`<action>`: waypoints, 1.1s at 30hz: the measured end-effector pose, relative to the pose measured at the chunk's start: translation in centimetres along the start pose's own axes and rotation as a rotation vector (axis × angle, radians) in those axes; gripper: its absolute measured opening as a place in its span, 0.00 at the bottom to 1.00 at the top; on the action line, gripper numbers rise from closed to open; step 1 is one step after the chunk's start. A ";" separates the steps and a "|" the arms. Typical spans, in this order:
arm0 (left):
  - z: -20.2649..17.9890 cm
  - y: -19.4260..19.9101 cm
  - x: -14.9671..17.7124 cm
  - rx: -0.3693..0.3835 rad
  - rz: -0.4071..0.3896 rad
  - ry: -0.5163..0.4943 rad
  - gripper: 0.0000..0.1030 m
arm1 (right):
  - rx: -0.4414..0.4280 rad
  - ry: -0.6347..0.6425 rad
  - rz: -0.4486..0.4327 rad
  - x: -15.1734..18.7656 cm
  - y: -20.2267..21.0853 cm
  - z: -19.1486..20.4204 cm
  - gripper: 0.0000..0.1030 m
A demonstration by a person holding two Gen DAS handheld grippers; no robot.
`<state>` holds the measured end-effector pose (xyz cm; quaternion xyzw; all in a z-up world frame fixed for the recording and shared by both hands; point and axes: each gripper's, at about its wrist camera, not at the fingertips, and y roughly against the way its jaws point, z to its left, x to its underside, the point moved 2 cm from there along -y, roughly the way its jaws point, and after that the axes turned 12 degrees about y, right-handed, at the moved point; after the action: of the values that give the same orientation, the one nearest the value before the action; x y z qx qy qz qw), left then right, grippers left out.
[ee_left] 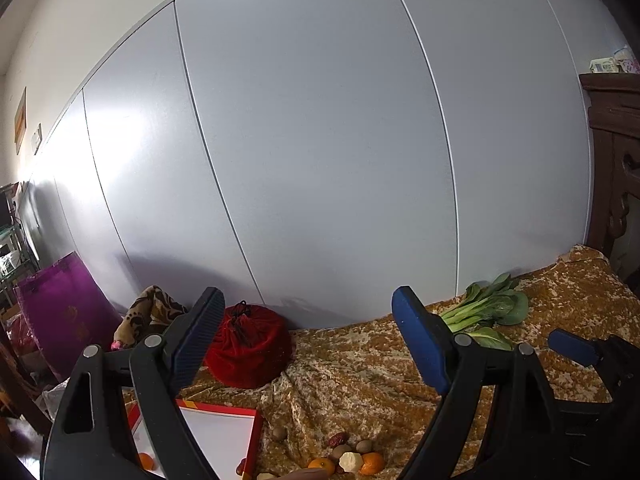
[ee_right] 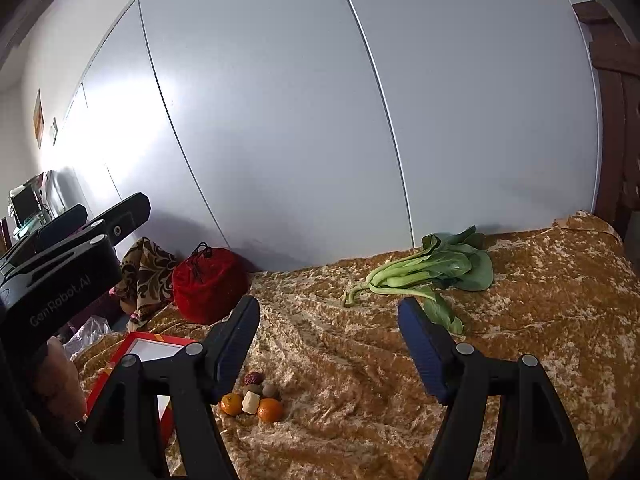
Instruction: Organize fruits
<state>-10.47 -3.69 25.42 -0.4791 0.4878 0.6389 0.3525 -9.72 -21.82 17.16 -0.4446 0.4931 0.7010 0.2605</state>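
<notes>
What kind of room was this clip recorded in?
Probably a room in a home, not a lab: a table under a gold patterned cloth stands against pale wardrobe-style panels, with carved dark wooden furniture beside it and a red drawstring pouch and leafy greens on top.

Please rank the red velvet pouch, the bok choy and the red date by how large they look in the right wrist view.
1. bok choy, the widest spread
2. red velvet pouch, somewhat smaller, though it is bulkier
3. red date, by far the smallest, despite lying nearest the camera
</notes>
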 end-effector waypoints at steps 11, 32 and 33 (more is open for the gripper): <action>5.6 -7.7 6.3 0.062 0.362 -0.175 0.86 | -0.117 -0.014 0.171 2.5 -3.4 1.1 0.72; 8.9 -8.6 17.5 0.476 0.712 -0.365 0.80 | -0.224 0.025 0.485 8.1 -10.2 4.6 0.70; 8.8 -8.6 17.7 0.471 0.713 -0.365 0.80 | -0.236 0.033 0.506 8.4 -10.8 4.8 0.68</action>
<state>-10.06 6.82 6.61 -0.0682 0.6838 0.6660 0.2902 -6.74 -13.87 5.32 -0.3458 0.5076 0.7890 0.0154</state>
